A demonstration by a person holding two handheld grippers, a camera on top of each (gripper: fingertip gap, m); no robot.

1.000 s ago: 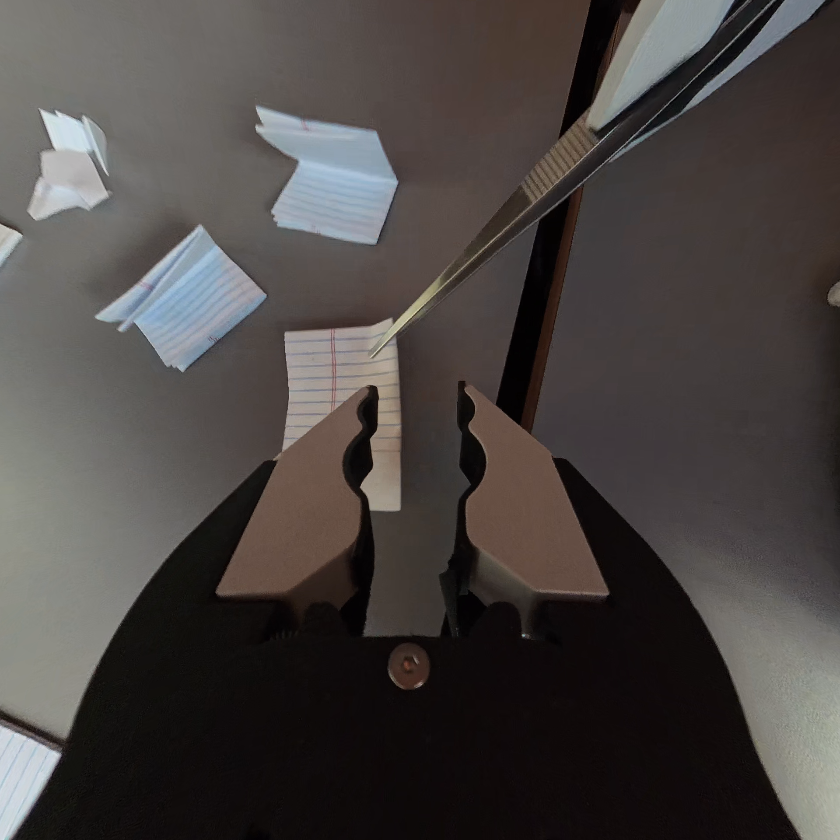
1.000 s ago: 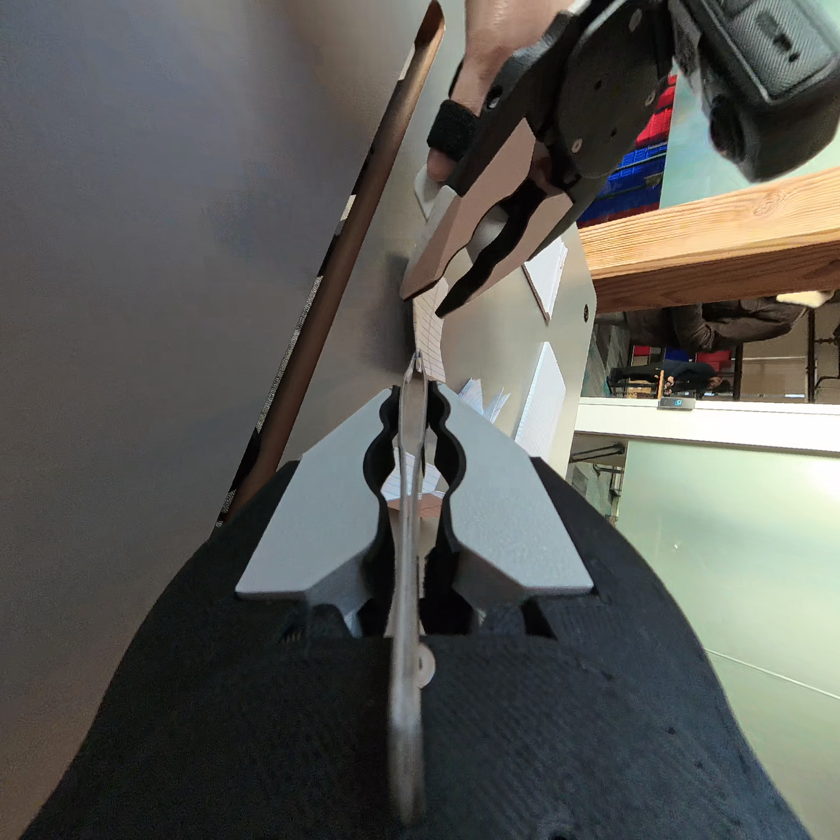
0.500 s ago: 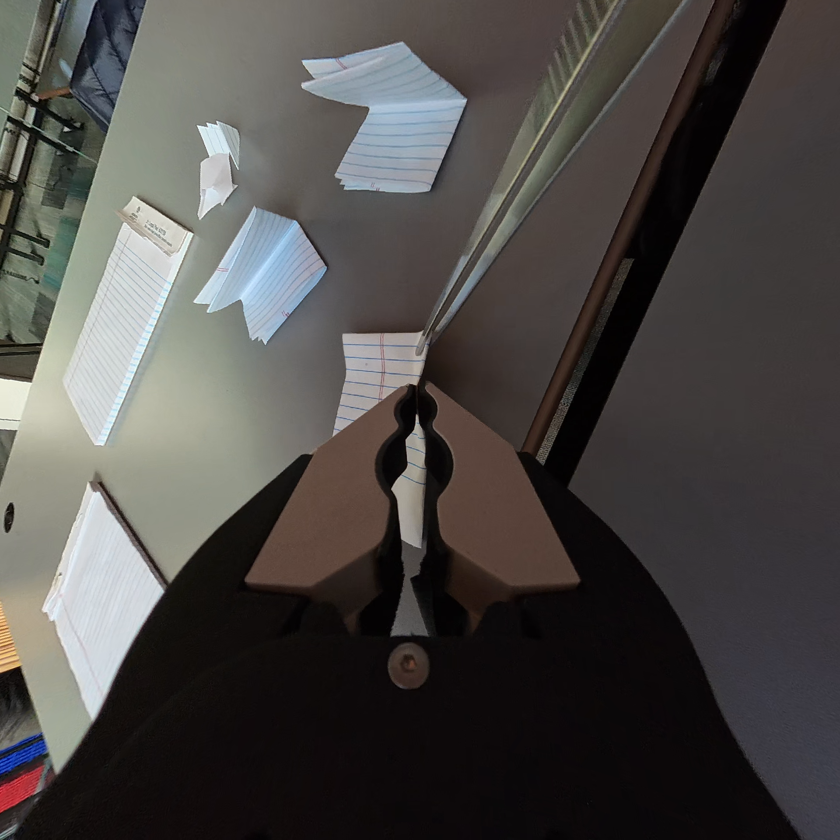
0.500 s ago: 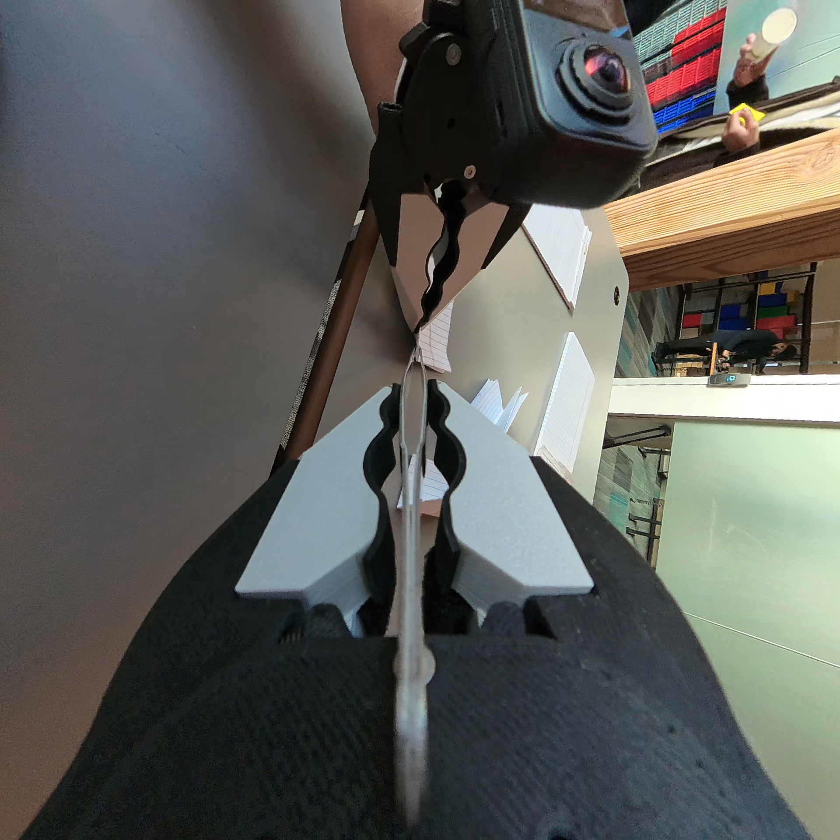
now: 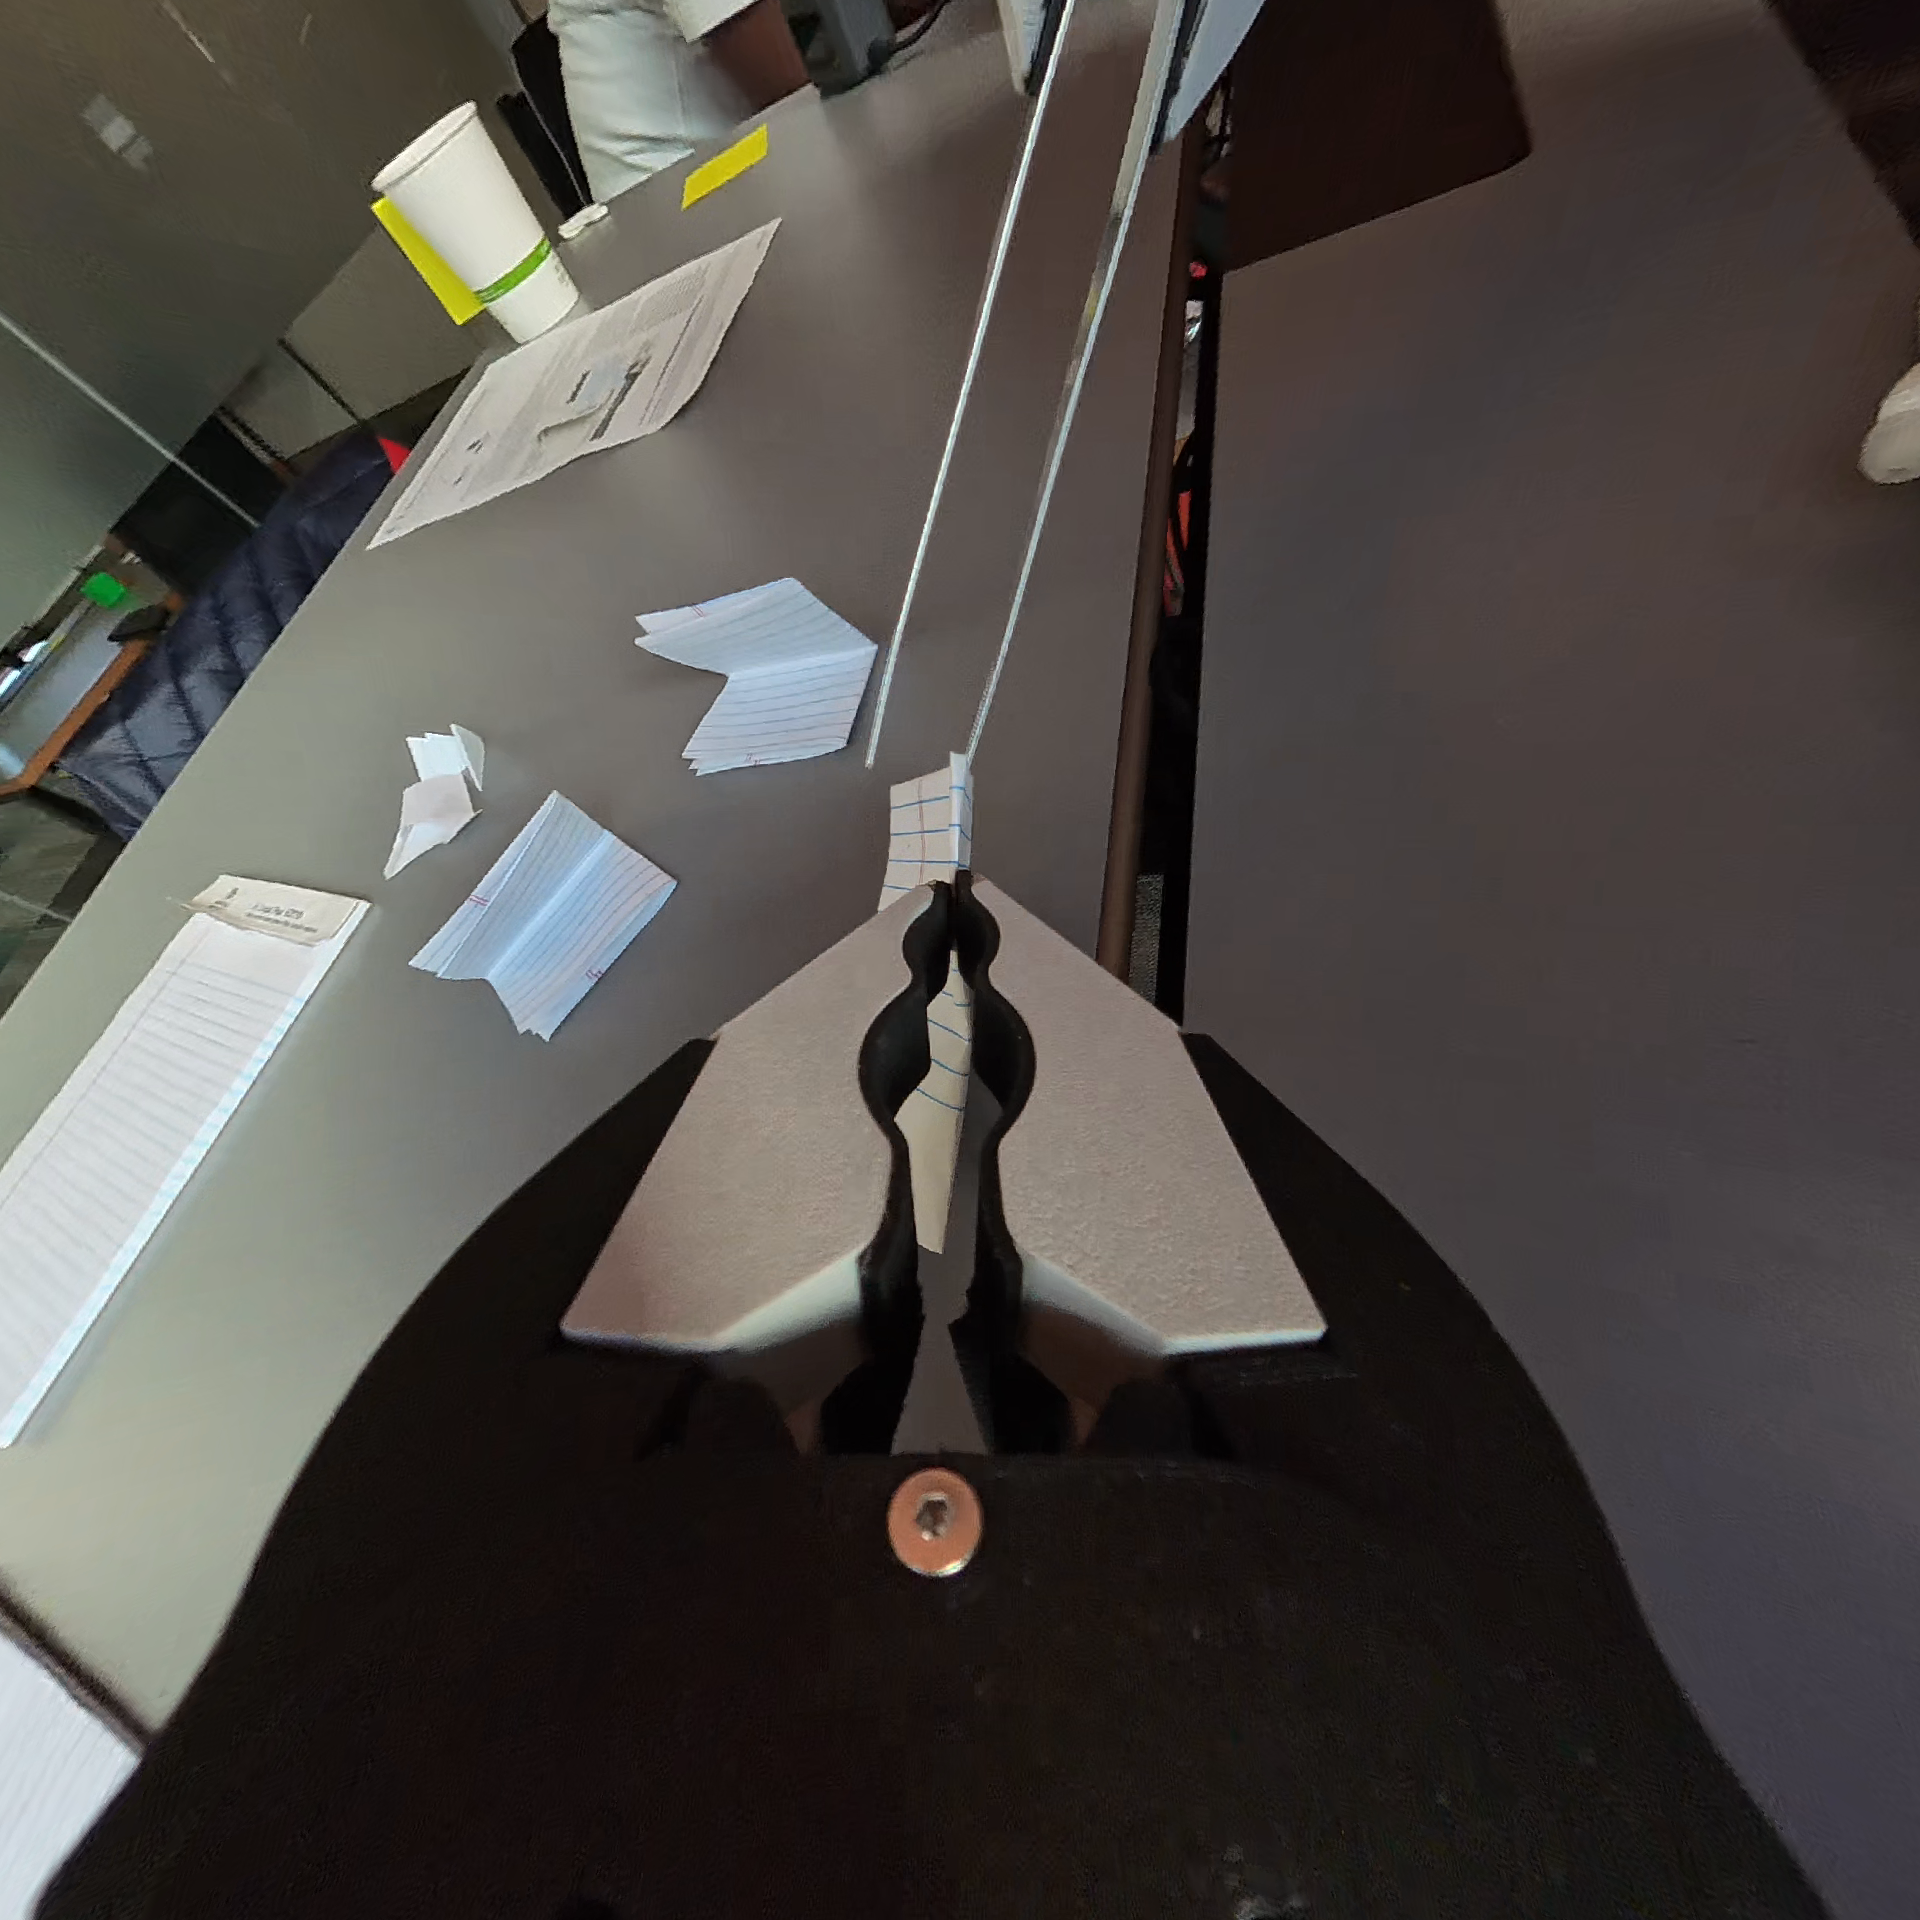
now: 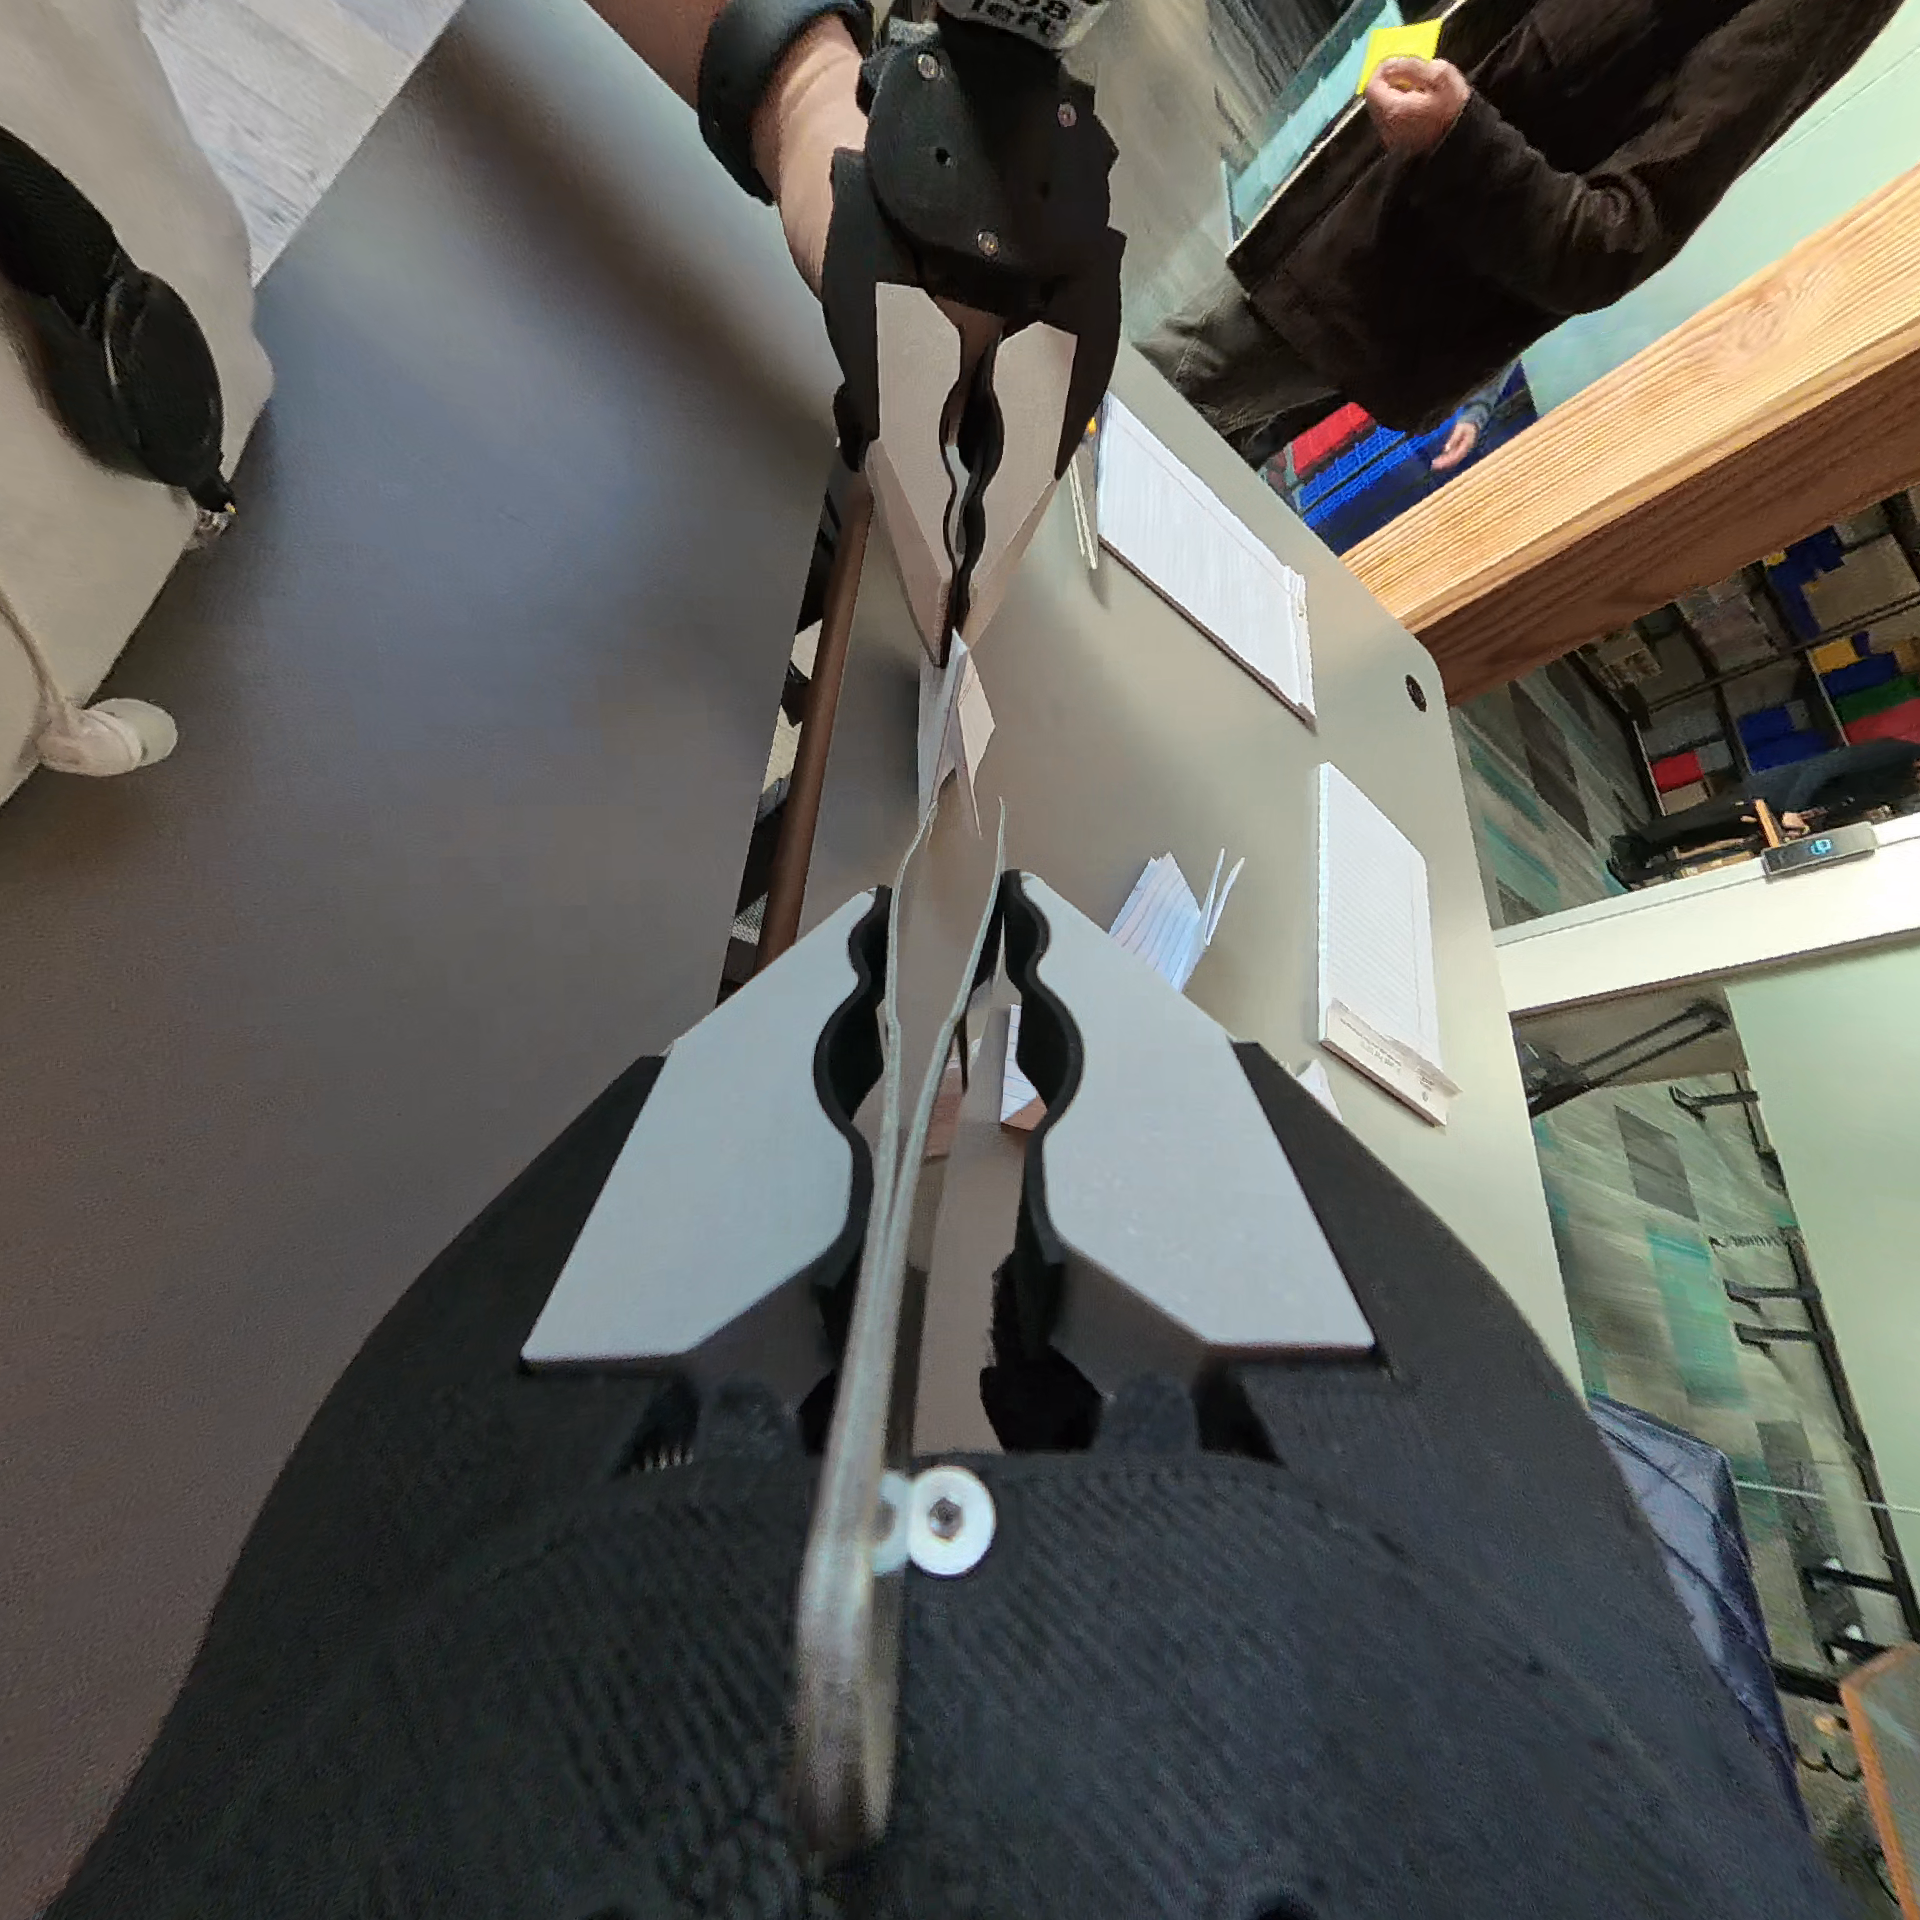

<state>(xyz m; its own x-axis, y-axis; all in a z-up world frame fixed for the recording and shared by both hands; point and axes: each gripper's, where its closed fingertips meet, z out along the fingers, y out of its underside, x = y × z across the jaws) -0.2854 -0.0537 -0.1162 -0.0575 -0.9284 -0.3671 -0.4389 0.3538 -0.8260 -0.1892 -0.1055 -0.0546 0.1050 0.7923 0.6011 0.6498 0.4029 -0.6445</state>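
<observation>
The left gripper [image 5: 954,894] points forward and slightly down over the grey table [image 5: 582,582], its jaws pressed together on a folded slip of lined paper [image 5: 928,831] that stands on edge between them and sticks out past the tips toward 12 o'clock. In the right wrist view the same gripper [image 6: 961,623] hangs tips-down from a bare hand [image 6: 805,135] at 12 o'clock, the paper [image 6: 951,717] dangling below it.

The right gripper [image 6: 940,904] faces it, jaws partly spread around a pair of metal tweezers [image 6: 894,1195] whose two blades stand apart; whether the pads press the tweezers cannot be told. The tweezer tips reach the top edge of the slip.

On the table lie more folded lined sheets at 10 and 11 o'clock [image 5: 545,920], a notepad [image 5: 145,1101] at 9 o'clock, a printed sheet [image 5: 582,384] and a white paper cup [image 5: 478,218] toward 11 o'clock.
</observation>
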